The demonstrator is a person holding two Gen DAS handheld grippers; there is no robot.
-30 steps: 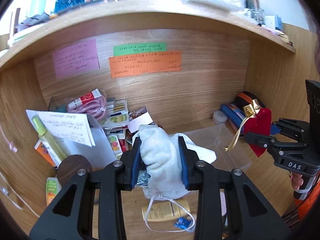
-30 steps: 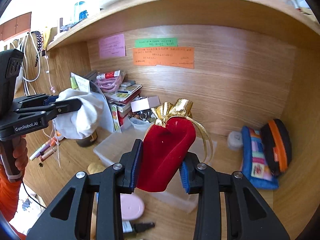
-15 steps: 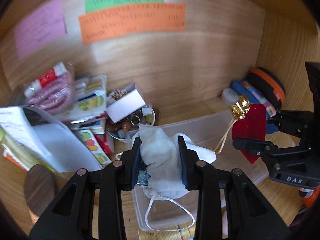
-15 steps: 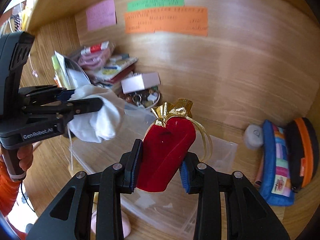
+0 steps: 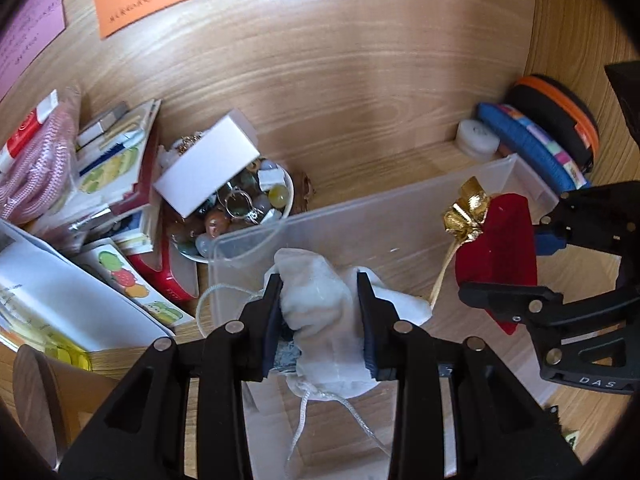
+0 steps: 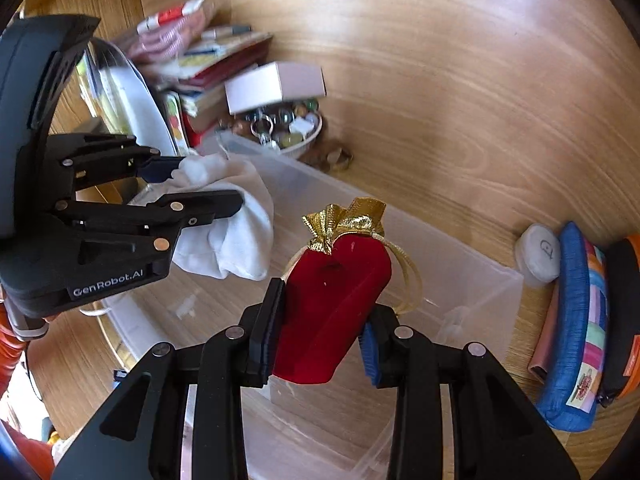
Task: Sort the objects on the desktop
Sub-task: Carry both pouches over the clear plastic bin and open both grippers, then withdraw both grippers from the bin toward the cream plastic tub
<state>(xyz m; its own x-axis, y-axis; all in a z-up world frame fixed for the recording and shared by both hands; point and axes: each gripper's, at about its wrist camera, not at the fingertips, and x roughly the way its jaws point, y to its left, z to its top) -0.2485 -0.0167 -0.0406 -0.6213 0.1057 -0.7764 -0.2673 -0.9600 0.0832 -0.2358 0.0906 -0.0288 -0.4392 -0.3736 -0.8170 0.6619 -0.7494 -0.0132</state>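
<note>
Both grippers have moved from in front of the desk to above the clear plastic bin (image 5: 400, 216) by its back edge. The left gripper (image 5: 320, 320) stays clamped on a white drawstring cloth pouch (image 5: 320, 312); the right gripper (image 6: 320, 332) on a red velvet gold-topped pouch (image 6: 332, 304) — both look ready to drop in.

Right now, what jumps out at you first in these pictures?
The red velvet pouch with a gold top, pinched in the right gripper above the clear plastic bin. Beside it, the left gripper holds a white drawstring pouch over the same bin.
</note>
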